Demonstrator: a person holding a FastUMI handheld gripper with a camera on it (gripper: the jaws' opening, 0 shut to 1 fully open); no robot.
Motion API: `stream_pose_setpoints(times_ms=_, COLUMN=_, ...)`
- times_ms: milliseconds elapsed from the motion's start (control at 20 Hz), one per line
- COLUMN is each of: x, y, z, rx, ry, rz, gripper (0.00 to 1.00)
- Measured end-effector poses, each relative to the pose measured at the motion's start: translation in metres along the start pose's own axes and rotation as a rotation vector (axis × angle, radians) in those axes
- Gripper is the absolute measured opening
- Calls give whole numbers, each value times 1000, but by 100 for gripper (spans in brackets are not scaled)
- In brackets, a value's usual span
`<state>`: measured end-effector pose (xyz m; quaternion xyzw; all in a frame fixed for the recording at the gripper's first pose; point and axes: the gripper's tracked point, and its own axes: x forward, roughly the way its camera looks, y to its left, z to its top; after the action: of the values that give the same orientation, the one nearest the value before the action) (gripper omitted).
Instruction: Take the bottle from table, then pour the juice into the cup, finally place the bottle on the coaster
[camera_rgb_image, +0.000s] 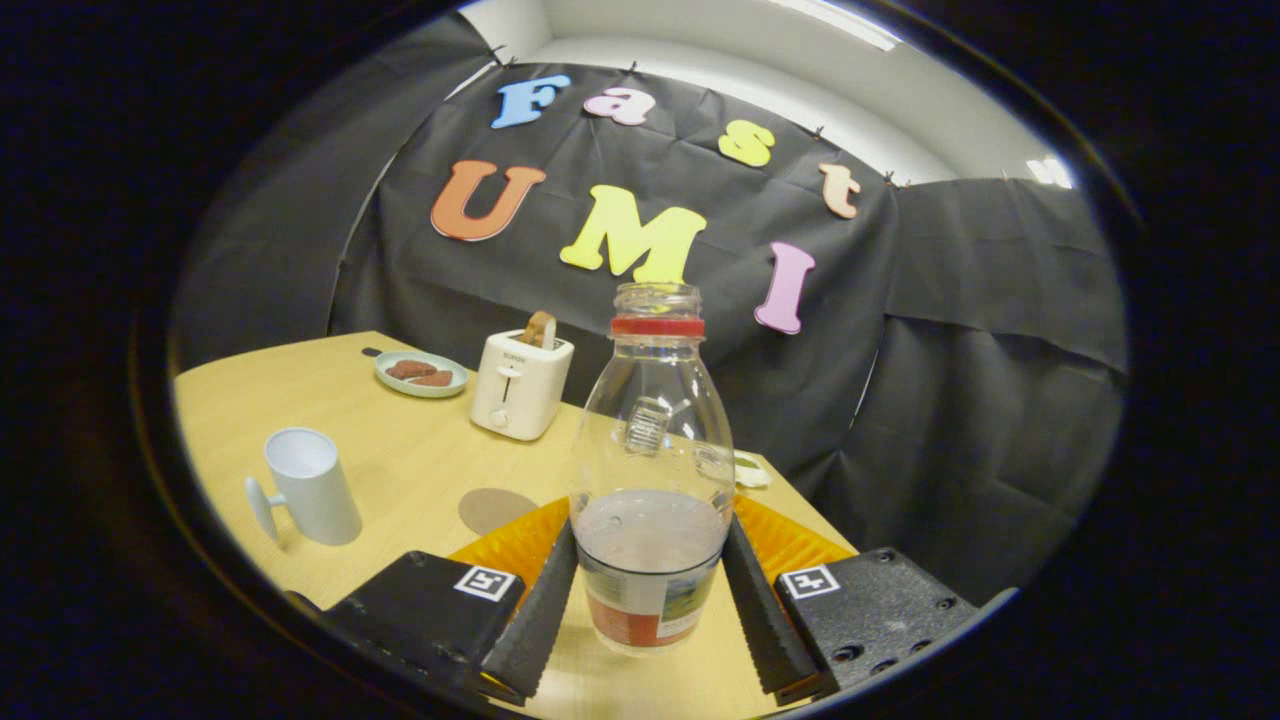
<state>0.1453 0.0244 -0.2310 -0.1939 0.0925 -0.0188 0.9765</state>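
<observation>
I see the gripper (650, 590) clamped on the bottle (652, 450), upright, both fingers pressing its sides. Cup (310, 487) and coaster (497, 509) sit nearby.

The gripper (650, 600) is built of 2 dark blocks, each marked with 1 square black-and-white tag; screw holes are seen, and 2 ridged fingers (535, 620).

Wooden table (400, 470), light finish, occupies the lower left of the frame. White toaster (520, 385) stands upright left of centre — one slice of bread (541, 328) protrudes from its slot. Pale round plate (421, 374) sits just left of the toaster, upper left of the tabletop, carrying two brown pieces of food (420, 372). Black cloth wall (950, 350) behind.
</observation>
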Motion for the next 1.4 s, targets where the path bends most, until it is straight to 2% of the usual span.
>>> stream_pose_setpoints(times_ms=150, x=-1, y=-2, z=12, rx=-70, ry=-24, rz=-25, gripper=81)
stream_pose_setpoints(times_ms=550, x=-1, y=21, z=41, rx=-368, ry=-100, rz=-66, gripper=81)
stream_pose_setpoints(times_ms=900, x=-4, y=65, z=50, rx=-563, ry=-142, rz=-21, gripper=81)
stream_pose_setpoints(times_ms=1400, x=-9, y=95, z=60, rx=-908, ry=-213, rz=-26, gripper=81)
